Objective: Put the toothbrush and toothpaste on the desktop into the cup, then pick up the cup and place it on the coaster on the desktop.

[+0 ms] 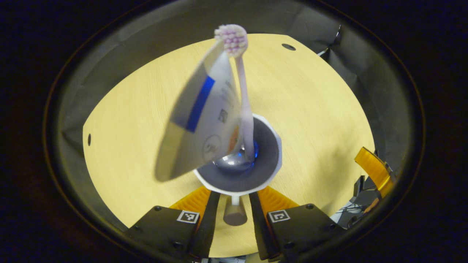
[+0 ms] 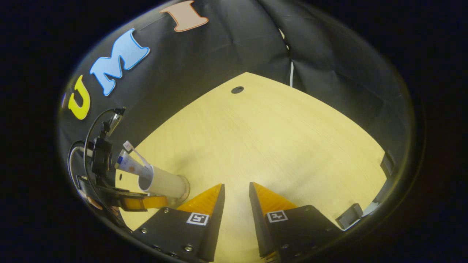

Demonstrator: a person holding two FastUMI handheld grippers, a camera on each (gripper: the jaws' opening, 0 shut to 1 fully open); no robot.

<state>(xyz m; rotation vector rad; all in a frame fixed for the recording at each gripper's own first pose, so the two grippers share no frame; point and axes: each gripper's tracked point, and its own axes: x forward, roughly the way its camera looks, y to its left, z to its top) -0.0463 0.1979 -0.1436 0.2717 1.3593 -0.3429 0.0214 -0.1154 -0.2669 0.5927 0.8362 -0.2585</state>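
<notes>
**A:** Where's the cup (image 1: 239, 160)?

**B:** In my left gripper (image 1: 234, 204). I see it from above: toothbrush (image 1: 243, 98) and toothpaste (image 1: 203, 117) both stand in it, leaning toward the desk's (image 2: 278, 146) far edge. The fingers sit on either side of its rim, and I judge them clamped on it.

**A:** And the right gripper (image 2: 236, 199)?

**B:** Parted, holding nothing, near the desk's near edge. From there the cup looks tilted.

**A:** Coaster?

**B:** I can't pick it out. I'd level the cup, carry it slowly so nothing tips out, and lower it flat.
</notes>
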